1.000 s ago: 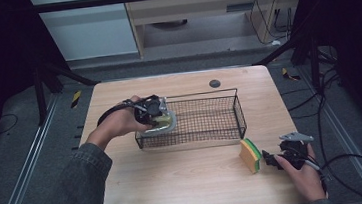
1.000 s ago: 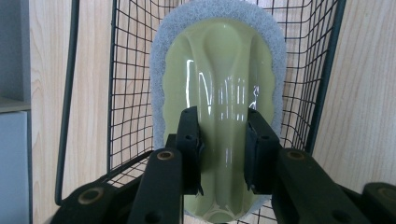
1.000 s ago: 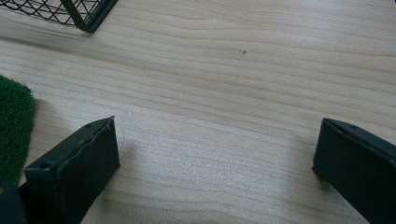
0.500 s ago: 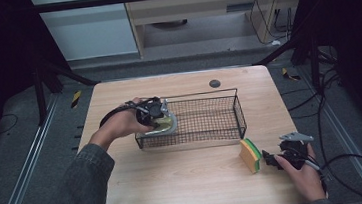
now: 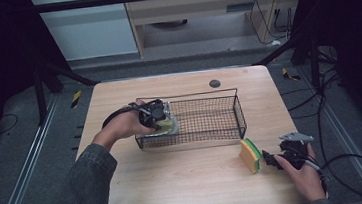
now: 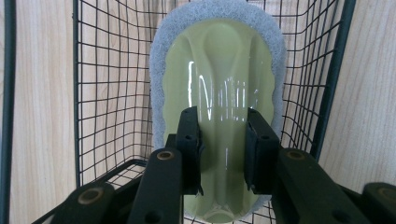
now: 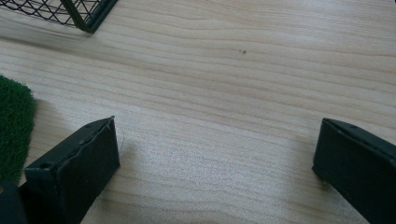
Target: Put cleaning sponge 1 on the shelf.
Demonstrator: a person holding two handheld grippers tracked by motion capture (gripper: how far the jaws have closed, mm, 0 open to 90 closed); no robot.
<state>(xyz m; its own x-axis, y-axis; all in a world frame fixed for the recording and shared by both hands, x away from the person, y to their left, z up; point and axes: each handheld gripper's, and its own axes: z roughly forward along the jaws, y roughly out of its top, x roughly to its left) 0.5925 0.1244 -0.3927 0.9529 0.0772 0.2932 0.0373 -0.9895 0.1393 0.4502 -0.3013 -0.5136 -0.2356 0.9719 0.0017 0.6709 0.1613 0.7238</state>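
Note:
A black wire basket stands mid-table. At its left end my left gripper reaches in from above, shut on a pale green scrubber with a grey-white pad. In the left gripper view both jaws pinch the glossy raised handle of the scrubber, my left gripper pointing down at the basket's mesh. My right gripper rests open near the table's front right, just right of a yellow-and-green sponge. Bare wood lies between the jaws of my right gripper, and the sponge's green face sits beyond the left jaw.
A small dark round disc lies on the wooden table behind the basket. One corner of the basket shows at the top left of the right gripper view. Cables trail off the right edge.
The left hand with the scrubber has shifted very slightly inside the basket's left end. The right gripper and the sponge have stayed put.

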